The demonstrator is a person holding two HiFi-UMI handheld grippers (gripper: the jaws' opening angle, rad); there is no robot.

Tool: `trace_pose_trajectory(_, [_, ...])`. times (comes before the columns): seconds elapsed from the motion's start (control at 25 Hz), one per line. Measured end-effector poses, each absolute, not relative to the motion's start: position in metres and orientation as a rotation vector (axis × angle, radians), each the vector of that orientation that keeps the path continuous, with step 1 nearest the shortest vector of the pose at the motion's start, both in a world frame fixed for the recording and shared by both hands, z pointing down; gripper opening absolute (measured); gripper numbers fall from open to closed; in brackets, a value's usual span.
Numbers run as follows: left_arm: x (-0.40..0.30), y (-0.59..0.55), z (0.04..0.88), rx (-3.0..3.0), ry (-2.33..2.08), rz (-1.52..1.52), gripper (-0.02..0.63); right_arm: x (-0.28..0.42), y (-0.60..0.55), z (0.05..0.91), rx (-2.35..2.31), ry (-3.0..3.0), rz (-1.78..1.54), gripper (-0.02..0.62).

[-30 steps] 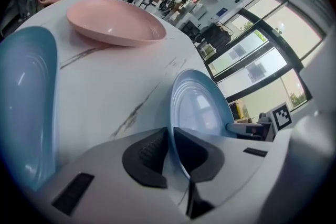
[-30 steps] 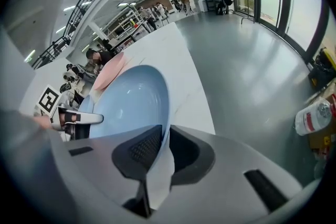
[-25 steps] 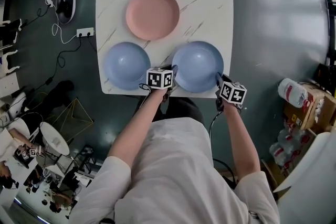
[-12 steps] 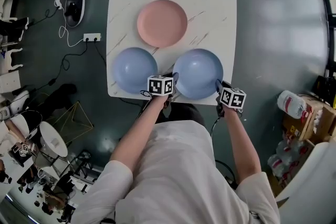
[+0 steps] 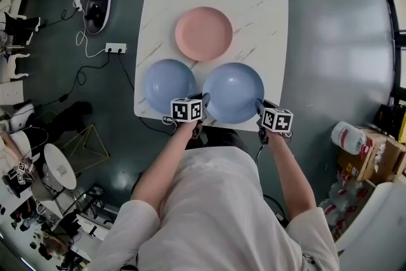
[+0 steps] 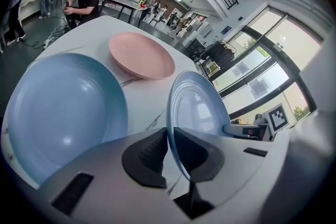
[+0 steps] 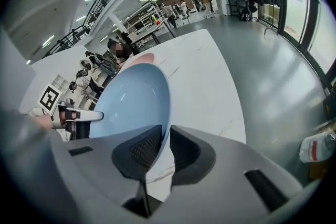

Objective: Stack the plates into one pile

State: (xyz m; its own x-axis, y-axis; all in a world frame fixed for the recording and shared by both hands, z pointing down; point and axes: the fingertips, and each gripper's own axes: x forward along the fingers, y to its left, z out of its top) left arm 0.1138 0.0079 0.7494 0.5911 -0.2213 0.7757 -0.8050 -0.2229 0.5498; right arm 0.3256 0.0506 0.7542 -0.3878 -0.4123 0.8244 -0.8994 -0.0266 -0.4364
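Over on the left, a white power strip [image 5: 115, 47] lies on the dark grey floor among loose cables. Next to it stands the square white table with grey marble veins [image 5: 266, 16]. On the table's near left part a round pale blue plastic plate [image 5: 169, 84] lies flat. Behind it and a little to the right, the round pink plastic plate [image 5: 203, 33] also lies flat, apart from the other two plates.

The left gripper [image 5: 203, 101] comes next. Its dark ribbed pads are closed on the left rim of a second round pale blue plate [image 5: 233, 92], with the thin edge running straight between them. This plate sits at the near right part of the table, just beside the first blue one, and from the gripper views it looks held clear of the tabletop. The right gripper [image 5: 260, 107] pinches the opposite rim in the same way, so the plate hangs between the two tools.

Further right, on the floor, a clear plastic bottle with a red label [image 5: 347, 136] lies beside an open brown cardboard box [image 5: 380, 152].
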Motion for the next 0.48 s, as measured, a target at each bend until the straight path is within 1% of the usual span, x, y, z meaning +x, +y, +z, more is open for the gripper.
trace_pose_trajectory(0.48, [0.059, 0.01, 0.73, 1.731, -0.941, 0.579, 0.044, 0.275, 0.036, 0.736, 1.275, -1.865, 1.347, 0.061])
